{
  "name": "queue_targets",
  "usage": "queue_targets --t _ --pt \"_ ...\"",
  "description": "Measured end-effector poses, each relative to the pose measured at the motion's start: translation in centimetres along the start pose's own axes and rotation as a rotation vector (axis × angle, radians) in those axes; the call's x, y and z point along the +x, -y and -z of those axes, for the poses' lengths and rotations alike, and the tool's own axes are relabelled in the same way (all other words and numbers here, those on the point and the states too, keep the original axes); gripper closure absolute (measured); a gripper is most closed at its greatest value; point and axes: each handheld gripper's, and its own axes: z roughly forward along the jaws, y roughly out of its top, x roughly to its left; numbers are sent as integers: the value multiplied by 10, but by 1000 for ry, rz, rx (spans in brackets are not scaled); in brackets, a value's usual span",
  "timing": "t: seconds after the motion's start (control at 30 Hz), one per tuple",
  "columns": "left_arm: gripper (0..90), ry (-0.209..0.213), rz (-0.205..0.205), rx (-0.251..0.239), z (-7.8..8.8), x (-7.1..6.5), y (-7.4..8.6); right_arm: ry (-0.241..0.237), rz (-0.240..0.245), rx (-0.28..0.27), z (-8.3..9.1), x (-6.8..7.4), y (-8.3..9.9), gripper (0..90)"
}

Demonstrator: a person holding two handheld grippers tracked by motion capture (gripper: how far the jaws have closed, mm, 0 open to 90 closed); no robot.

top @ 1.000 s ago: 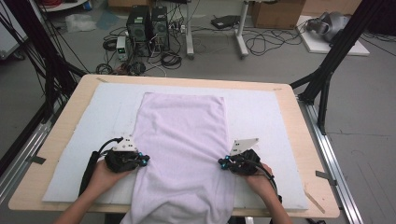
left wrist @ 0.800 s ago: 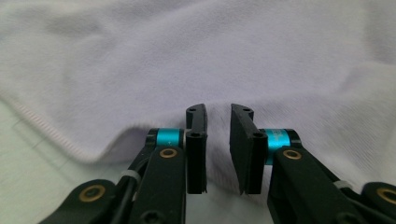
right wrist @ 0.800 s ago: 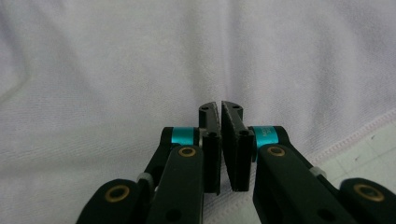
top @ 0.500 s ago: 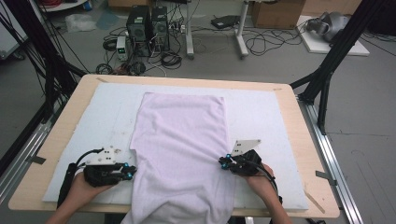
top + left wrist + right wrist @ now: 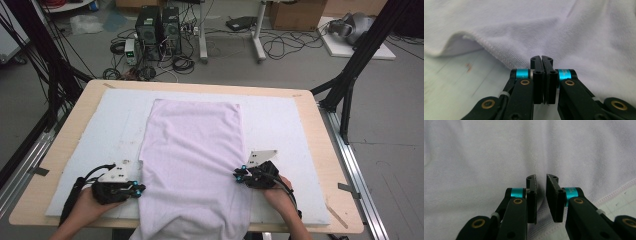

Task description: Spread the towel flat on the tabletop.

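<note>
Towel: a pale lilac towel (image 5: pixel 192 165) lies flat along the middle of the table, its far edge well up the white mat (image 5: pixel 280 125), its near end hanging over the near table edge.
Mat: it covers most of the wooden table (image 5: pixel 330 150); bare mat shows left and right of the towel.
My left gripper: my left gripper (image 5: pixel 136 189) sits at the towel's left edge, near the near-left corner of the mat, pointing right toward the cloth.
Left jaws: they have just been closing and now stand pressed together; in the left gripper view (image 5: pixel 541 60) the tips meet at the towel's hemmed edge (image 5: pixel 486 47), with no cloth visible between them.
My right gripper: my right gripper (image 5: pixel 238 175) rests at the towel's right edge, pointing left.
Right jaws: they have just been opening; in the right gripper view (image 5: pixel 541 180) a narrow gap shows between the pads, nothing pinched, the towel lying beneath and beyond them.
Hem: the towel's right hem runs under my right gripper.
</note>
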Motion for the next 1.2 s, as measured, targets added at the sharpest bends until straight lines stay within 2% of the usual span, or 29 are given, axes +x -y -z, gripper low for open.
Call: queue_targets --t 0.13,0.17,0.23,0.33,0.4,0.47,0.5,0.53,0.6,0.63,0.7,0.77,0.8,0.87,0.9,0.97,1.0,1.1,1.13,1.17,1.2 --pt "870 -18 12 -36 25 -5 9 1 2 -24 5 5 -1 776" --pt "787 -25 12 -43 27 -7 9 -7 12 -34 7 8 -2 771" --pt "673 -8 12 -39 26 -11 9 -27 17 -45 10 15 -3 762" --pt "627 17 -7 -19 14 -17 9 -77 36 -68 14 29 -3 728" --pt "658 39 -22 8 4 -20 9 -128 42 -73 13 39 -1 681" --pt "746 38 -42 7 -1 -23 10 -171 55 -53 11 48 1 649" --pt "838 51 -35 10 -2 -23 9 -187 62 -37 9 53 2 647" --pt "864 49 -35 17 -1 -24 9 -195 76 -26 7 56 4 654" --pt "876 56 -41 32 3 -26 10 -210 89 -2 3 62 6 687" --pt "878 59 -44 34 5 -28 12 -203 93 -8 2 64 8 717" --pt "878 57 -47 39 11 -32 17 -219 87 -16 3 65 9 854" --pt "875 57 -39 24 16 -35 19 -251 102 -11 4 66 10 873" --pt "860 55 -36 14 17 -35 18 -272 112 -7 5 67 10 873" --pt "696 54 -25 -11 16 -37 15 -264 106 -28 8 69 9 852" --pt "646 61 -35 -13 14 -37 12 -274 99 -48 9 69 8 818" --pt "613 70 -47 -8 7 -37 5 -274 83 -58 8 71 5 713" --pt "628 78 -55 -6 3 -38 3 -295 80 -57 6 72 4 705" --pt "789 103 -75 28 -9 -40 2 -291 120 -9 -3 78 3 728" --pt "830 98 -80 13 -9 -41 3 -280 122 -18 -4 79 4 778" --pt "859 106 -74 14 -8 -40 4 -294 118 -16 -3 77 4 864" --pt "865 113 -71 18 -5 -41 6 -306 124 -10 -2 78 5 878"
